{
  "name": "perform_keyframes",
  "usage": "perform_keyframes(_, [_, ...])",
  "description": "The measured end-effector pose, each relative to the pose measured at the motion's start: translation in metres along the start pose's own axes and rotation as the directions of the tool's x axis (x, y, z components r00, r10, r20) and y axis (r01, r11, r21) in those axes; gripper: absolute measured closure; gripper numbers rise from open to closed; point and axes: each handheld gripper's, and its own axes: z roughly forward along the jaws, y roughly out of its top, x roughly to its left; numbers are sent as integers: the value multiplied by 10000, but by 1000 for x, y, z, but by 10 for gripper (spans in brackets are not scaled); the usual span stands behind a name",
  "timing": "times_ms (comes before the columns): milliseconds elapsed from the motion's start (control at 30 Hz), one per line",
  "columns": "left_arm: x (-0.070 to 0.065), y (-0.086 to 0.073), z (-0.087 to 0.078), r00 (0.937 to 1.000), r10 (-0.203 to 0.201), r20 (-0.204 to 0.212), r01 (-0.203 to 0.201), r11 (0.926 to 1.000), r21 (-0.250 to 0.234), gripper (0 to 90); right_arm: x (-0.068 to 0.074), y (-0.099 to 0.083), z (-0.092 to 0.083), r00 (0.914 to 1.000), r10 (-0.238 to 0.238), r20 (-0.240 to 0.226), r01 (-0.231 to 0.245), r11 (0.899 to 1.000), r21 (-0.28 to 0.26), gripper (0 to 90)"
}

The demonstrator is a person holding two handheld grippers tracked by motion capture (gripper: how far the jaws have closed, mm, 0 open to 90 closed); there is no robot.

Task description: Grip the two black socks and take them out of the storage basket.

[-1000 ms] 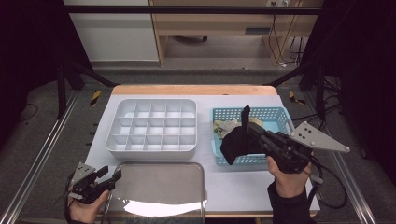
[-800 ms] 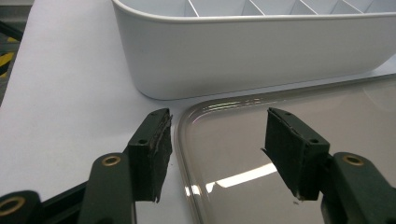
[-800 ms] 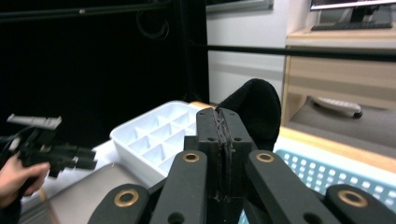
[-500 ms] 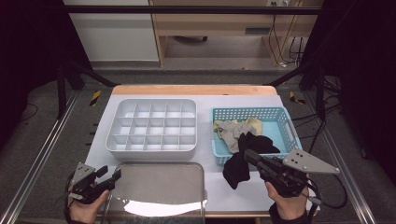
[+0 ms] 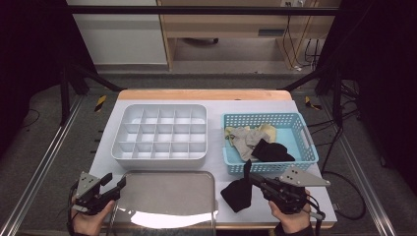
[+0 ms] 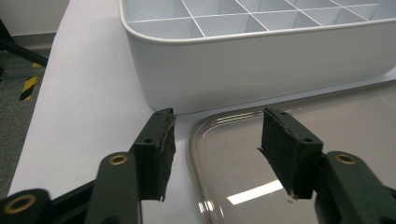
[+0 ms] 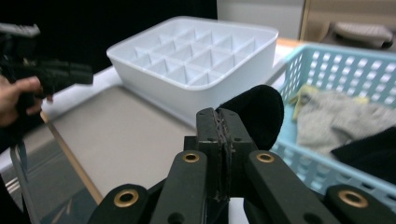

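Observation:
My right gripper [image 5: 250, 175] is shut on a black sock [image 5: 237, 192], low over the white table just in front of the blue basket [image 5: 301, 129]. The sock's lower end rests on the table beside the metal tray [image 5: 167, 177]. In the right gripper view the pinched sock [image 7: 259, 114] bulges up past the closed jaws [image 7: 219, 121]. My left gripper [image 5: 114, 182] hovers at the tray's near-left corner. Its jaws [image 6: 217, 121] have just been closing a little but still stand apart, with only the tray's rim [image 6: 196, 135] below the gap.
A white compartment box [image 5: 160, 132] sits behind the tray, left of the basket. Inside the basket lie a grey-beige sock [image 5: 248, 137] and another black one [image 5: 273, 152]. The table's front edge runs just under both hands.
My right gripper has come down and towards me with the black sock, from above the basket to the table in front of it. The left hand has stayed put.

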Motion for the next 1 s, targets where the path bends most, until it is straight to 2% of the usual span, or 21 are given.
perform_keyframes(100, [0,0,0,10000,96,-14,-96,9999,-78,454,-1,-11,8,9999,133,-8,-132,9988,468,881])
perform_keyframes(233, [0,0,0,10000,68,33,-68,10000,-58,451,-5,-23,16,9993,376,54,-379,9959,822,881])
perform_keyframes(533, [0,-1,0,10000,19,-69,-19,10000,38,444,-21,-53,48,9969,640,465,-716,9795,1881,876])
perform_keyframes(700, [1,-1,2,9999,-15,-113,18,9997,226,435,-26,-61,56,9954,779,558,-879,9745,2066,874])
perform_keyframes(867, [2,-1,2,9999,-122,-70,124,9995,304,428,-25,-66,64,9968,617,517,-716,9727,2208,862])
perform_keyframes(1000, [3,-1,2,9996,-272,-84,276,9988,414,417,-23,-66,64,9971,551,522,-654,9725,2236,779])
